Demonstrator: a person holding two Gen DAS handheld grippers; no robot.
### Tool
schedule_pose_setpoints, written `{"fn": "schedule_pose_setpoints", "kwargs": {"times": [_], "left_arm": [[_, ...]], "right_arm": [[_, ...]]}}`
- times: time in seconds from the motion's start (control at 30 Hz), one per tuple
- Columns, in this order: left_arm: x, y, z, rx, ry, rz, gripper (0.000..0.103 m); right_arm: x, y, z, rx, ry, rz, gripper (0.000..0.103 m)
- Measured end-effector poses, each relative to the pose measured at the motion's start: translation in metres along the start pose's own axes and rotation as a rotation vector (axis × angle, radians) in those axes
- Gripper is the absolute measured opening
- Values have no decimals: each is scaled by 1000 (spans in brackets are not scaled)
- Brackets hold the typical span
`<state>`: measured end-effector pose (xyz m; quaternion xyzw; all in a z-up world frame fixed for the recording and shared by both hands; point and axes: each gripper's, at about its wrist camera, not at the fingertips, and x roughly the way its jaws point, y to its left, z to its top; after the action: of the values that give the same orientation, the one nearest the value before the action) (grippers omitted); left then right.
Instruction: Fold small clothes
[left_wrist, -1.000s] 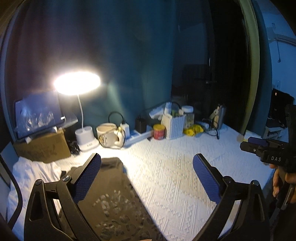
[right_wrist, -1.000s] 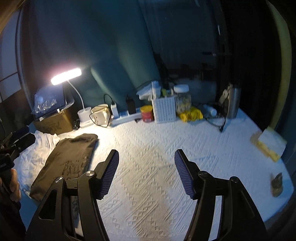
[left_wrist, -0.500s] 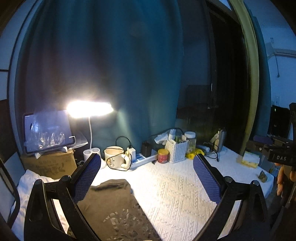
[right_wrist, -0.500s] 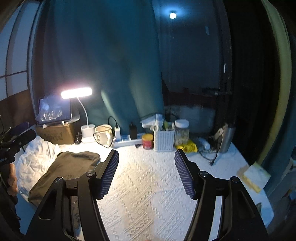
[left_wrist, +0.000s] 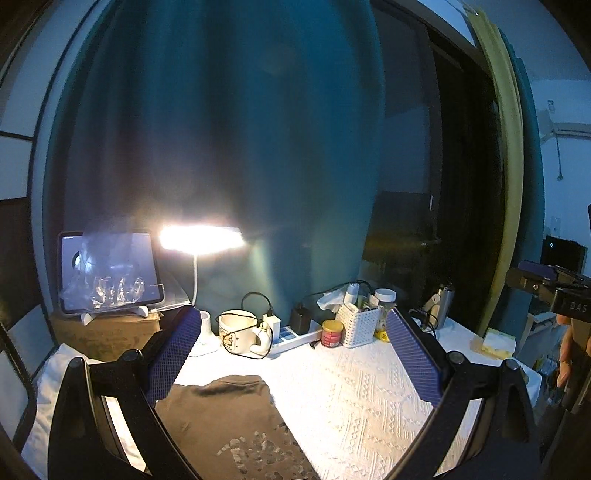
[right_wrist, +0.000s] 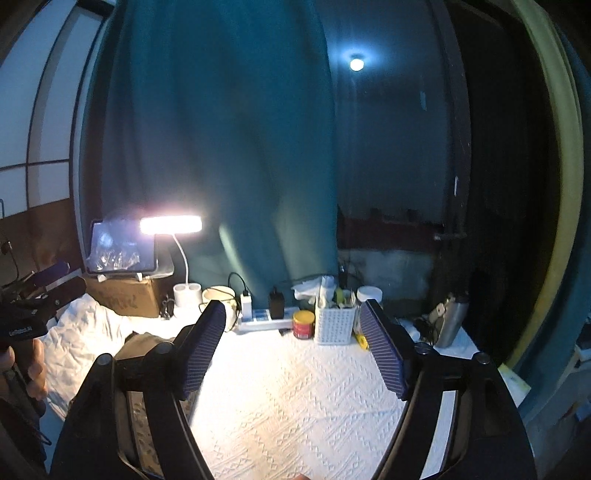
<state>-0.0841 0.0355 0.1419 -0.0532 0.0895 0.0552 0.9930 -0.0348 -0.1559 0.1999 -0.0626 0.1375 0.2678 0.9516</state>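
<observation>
Brown-grey cotton: a folded T-shirt (left_wrist: 229, 424) with a pale print lies flat at the near left of the worktop (left_wrist: 354, 398), partly under the left gripper's left finger; in the right wrist view only a strip of it (right_wrist: 142, 341) shows behind that gripper's left finger.
Worktop cover: white cloth with a raised woven pattern.
Left gripper (left_wrist: 291, 363): spread wide, nothing between its blue pads, held above the worktop and apart from the T-shirt.
Right gripper (right_wrist: 293, 349): also spread wide and holding nothing, over the bare middle of the white cloth.
White bedding (right_wrist: 79, 338): crumpled at the far left, beside the T-shirt.
Desk lamp (left_wrist: 201, 238): lit, its white base at the back edge near the mug.
Mug (left_wrist: 238, 332): cream, with a black cable draped over it, beside a white power strip (left_wrist: 291, 336).
Red tin (left_wrist: 331, 333): just left of a white perforated basket (left_wrist: 358, 326) stuffed with small items.
Tablet (left_wrist: 109, 271): propped upright on a cardboard box (left_wrist: 105, 338) at the back left.
Teal curtain (left_wrist: 236, 147): hangs behind the worktop.
Steel flask (right_wrist: 452, 319): at the back right, by tangled cables.
</observation>
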Motion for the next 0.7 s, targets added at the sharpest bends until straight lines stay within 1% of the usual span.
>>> {"fn": "schedule_pose_setpoints", "kwargs": {"times": [0.2,0.33,0.7], "left_arm": [[0,16,4,-38,-7,18,99],[4,22,3,-43,1,35,99],[7,23,0,-48,19,32,99]], "right_arm": [[8,8,8,-8,-4,12,78],[16,11,8,-2,6,14,78],[20,15,5,3,25,14,78]]}}
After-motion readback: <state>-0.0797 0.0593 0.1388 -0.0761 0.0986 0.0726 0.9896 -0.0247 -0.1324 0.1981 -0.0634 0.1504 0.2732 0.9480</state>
